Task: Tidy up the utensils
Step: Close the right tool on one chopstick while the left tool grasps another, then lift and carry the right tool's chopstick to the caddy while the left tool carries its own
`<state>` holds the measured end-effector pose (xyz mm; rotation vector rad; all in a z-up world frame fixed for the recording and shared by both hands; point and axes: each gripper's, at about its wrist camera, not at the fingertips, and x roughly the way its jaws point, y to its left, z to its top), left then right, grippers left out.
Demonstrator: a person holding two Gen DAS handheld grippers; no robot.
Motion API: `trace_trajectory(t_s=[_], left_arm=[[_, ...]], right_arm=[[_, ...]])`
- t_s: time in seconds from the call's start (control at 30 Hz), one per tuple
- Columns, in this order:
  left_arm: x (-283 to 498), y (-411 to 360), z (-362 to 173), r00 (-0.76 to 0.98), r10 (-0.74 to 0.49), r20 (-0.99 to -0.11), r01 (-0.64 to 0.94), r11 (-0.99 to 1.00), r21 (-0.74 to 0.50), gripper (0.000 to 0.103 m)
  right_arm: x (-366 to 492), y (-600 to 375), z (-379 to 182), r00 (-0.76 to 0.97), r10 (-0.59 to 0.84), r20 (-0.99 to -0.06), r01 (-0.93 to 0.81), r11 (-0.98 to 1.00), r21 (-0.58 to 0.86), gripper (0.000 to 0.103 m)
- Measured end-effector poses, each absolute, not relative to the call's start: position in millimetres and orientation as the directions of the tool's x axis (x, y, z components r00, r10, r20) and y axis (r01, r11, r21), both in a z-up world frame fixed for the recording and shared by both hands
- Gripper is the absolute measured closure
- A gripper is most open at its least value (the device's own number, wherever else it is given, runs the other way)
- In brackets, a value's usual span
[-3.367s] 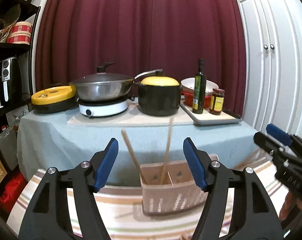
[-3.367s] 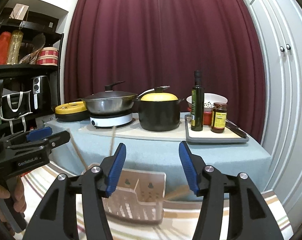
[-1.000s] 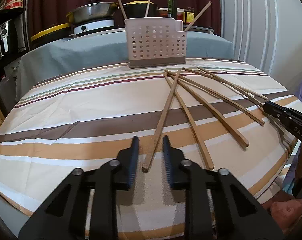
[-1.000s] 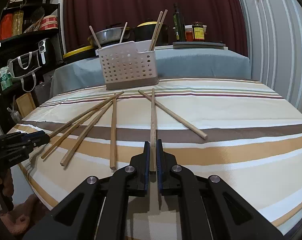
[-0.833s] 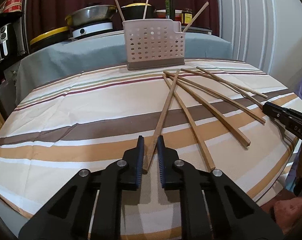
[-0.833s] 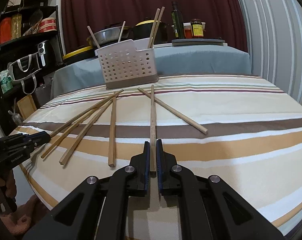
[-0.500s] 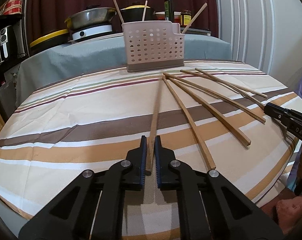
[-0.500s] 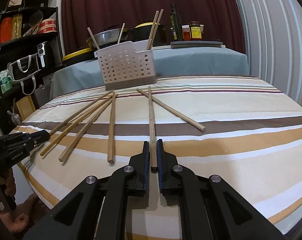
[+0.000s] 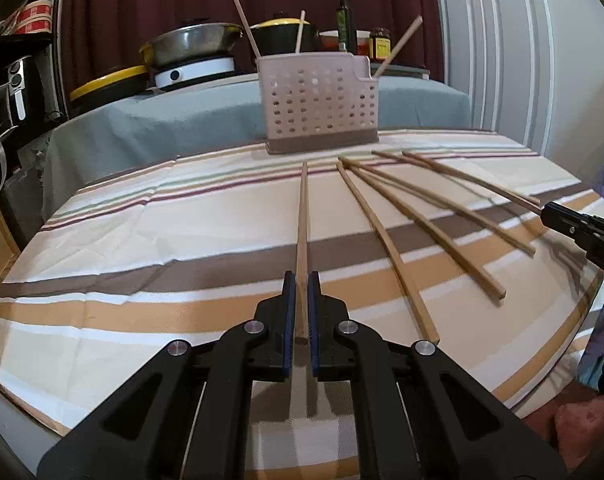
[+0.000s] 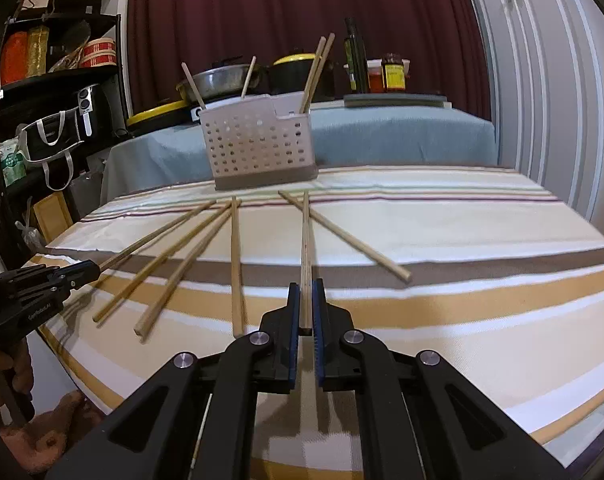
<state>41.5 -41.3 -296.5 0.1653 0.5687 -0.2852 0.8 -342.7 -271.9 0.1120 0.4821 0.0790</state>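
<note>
Ahead, both the left gripper and right gripper pinch chopsticks; loose ones flank them, basket beyond

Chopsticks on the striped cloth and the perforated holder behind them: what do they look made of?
Long tan chopsticks: apparently unfinished wood or bamboo, matte with faint lengthwise grain. Pale perforated utensil holder: likely moulded plastic, smooth and matte, with regular round holes and a darker base.

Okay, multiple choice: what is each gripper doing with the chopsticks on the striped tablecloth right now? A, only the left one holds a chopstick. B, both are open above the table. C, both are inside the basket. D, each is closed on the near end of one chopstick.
D: the left gripper pinches one chopstick, and the right gripper pinches another chopstick.
</note>
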Motion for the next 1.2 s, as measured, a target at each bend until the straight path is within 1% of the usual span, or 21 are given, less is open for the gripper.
trace_trajectory(t_s=[0.33,0.57,0.73,1.0,1.2], left_arm=[[37,-38,-252,0.858,-0.194,-0.476,0.275,0.956,0.105,0.096],[36,-30,-213,0.88,-0.188,-0.436,0.242,0.968,0.07,0.096],[39,-21,-184,0.903,-0.147,-0.404,0.194,0.978,0.078,0.096],[62,-1,-160,0.889,-0.139,-0.435,0.159,0.987,0.008,0.096],[79,-1,-150,0.886,-0.13,-0.445,0.154,0.988,0.018,0.096]], right_arm=[[-3,-339,-227,0.922,0.063,-0.382,-0.032,0.996,0.087,0.096],[0,-341,-197,0.942,0.04,-0.334,-0.016,0.997,0.074,0.096],[5,-343,-177,0.948,0.004,-0.317,0.011,0.999,0.044,0.096],[23,-346,-160,0.943,-0.013,-0.333,0.026,0.999,0.034,0.096],[40,-344,-145,0.945,-0.015,-0.327,0.022,1.0,0.017,0.096]])
